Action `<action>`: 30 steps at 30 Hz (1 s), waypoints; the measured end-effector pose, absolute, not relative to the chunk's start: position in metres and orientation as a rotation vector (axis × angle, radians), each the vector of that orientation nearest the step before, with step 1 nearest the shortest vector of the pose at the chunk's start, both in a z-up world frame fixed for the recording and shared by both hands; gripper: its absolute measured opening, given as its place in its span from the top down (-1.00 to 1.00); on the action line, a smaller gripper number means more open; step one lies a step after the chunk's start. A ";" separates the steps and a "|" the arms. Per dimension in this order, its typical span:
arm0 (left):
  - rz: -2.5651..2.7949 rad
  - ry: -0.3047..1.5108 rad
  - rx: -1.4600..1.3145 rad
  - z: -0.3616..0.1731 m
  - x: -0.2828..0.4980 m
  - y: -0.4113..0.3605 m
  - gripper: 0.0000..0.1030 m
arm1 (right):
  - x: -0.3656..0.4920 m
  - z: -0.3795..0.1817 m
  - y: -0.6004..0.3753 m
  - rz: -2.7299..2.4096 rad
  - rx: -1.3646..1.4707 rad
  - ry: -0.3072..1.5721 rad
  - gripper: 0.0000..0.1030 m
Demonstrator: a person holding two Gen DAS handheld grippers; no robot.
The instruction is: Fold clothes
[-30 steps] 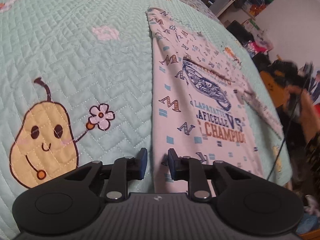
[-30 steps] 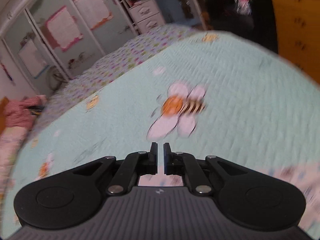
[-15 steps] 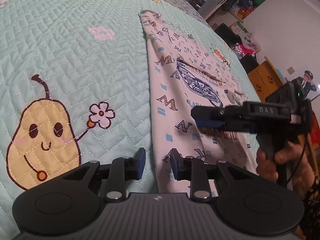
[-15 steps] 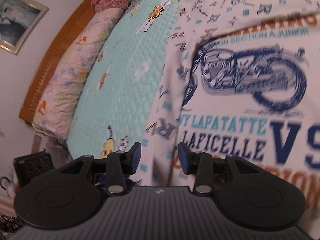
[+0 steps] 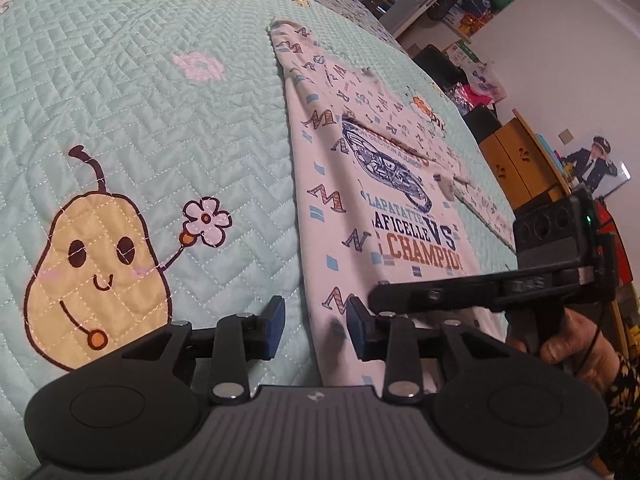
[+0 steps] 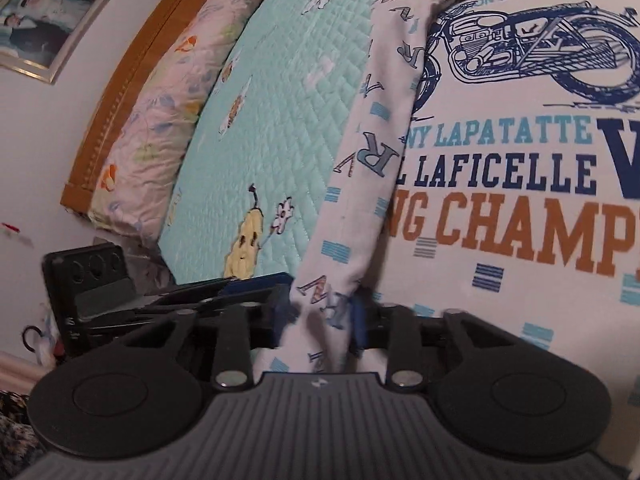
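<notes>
A white shirt (image 5: 384, 208) with a blue motorbike print and orange lettering lies flat on the mint quilt (image 5: 160, 128); its near left part is folded over. My left gripper (image 5: 316, 326) hovers at the near left edge of the shirt. Its jaws are opening, the cloth edge lies between the blue pads, and they do not press on it. My right gripper (image 6: 320, 316) comes in from the right beside it, also seen side-on as the right gripper (image 5: 374, 299). Its jaws are closing on a raised ridge of the shirt (image 6: 500, 184), which is pinched between the pads.
A pear figure (image 5: 96, 280) is stitched on the quilt at left. A pillow (image 6: 160, 120) and wooden headboard (image 6: 132, 72) border the bed's far end. A person's hand (image 5: 568, 352) holds the right gripper. A wooden cabinet (image 5: 520, 160) and clutter stand beyond the bed's right edge.
The right gripper swung from the bare quilt over to the shirt's near hem beside the left gripper, opened, then narrowed onto the cloth. The left gripper's jaws spread wider.
</notes>
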State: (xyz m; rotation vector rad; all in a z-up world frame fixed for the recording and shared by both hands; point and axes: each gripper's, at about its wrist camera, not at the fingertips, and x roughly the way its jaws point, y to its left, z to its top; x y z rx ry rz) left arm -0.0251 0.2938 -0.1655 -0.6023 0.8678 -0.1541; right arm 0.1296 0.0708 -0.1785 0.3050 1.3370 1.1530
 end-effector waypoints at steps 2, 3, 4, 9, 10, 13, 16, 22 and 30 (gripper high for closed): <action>-0.160 0.869 -0.567 -0.164 -0.026 0.291 0.30 | 0.129 -0.178 0.071 1.141 0.288 1.322 0.86; -0.161 0.869 -0.555 -0.163 -0.025 0.289 0.30 | 0.129 -0.176 0.070 1.137 0.286 1.309 0.87; -0.161 0.869 -0.544 -0.163 -0.025 0.288 0.30 | 0.130 -0.173 0.069 1.135 0.285 1.287 0.88; -0.156 0.870 -0.542 -0.165 -0.023 0.289 0.29 | 0.133 -0.170 0.075 1.136 0.261 1.245 0.88; -0.154 0.870 -0.540 -0.165 -0.023 0.289 0.29 | 0.133 -0.172 0.077 1.134 0.256 1.252 0.88; -0.149 0.871 -0.527 -0.163 -0.022 0.288 0.29 | 0.135 -0.180 0.077 1.135 0.294 1.293 0.83; -0.136 0.866 -0.507 -0.158 -0.024 0.287 0.29 | 0.137 -0.184 0.067 1.113 0.361 1.330 0.71; -0.212 0.806 -0.405 -0.140 -0.030 0.272 0.24 | 0.121 -0.181 0.043 1.129 0.404 1.348 0.39; -0.219 0.808 -0.393 -0.143 -0.030 0.268 0.23 | 0.087 -0.184 0.039 1.116 0.411 1.336 0.63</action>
